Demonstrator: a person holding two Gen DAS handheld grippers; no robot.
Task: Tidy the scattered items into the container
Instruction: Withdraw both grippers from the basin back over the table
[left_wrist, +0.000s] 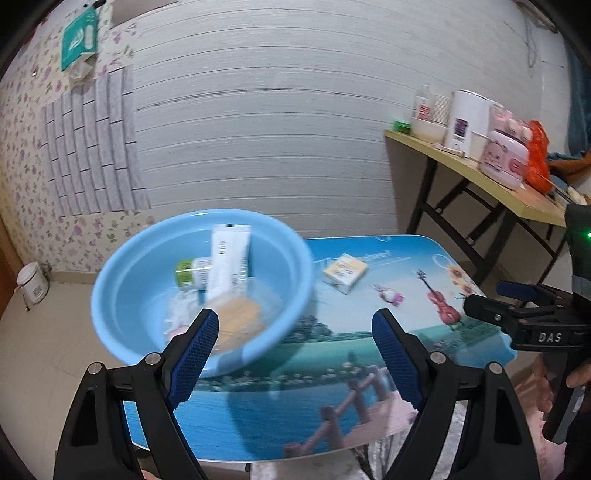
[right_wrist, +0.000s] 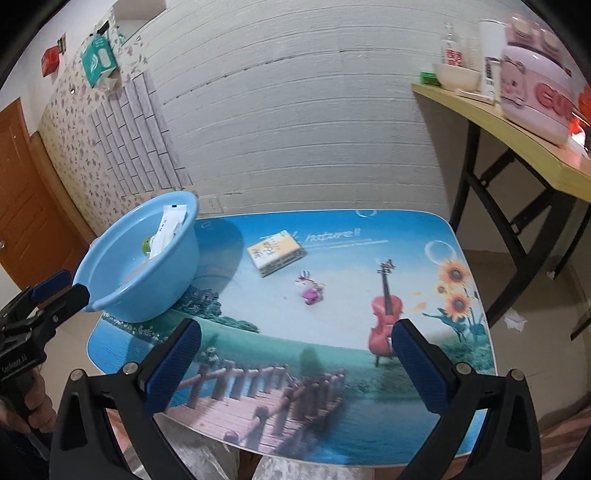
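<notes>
Left gripper (left_wrist: 295, 334) fingers wide apart, empty; right gripper (right_wrist: 297, 345) same.

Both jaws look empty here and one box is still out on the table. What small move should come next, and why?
Probably the right gripper should reach forward toward the yellow box. It is the only loose item left on the table, lying beside the blue basin, which already holds a tube and other items. Both grippers are open and empty.
</notes>
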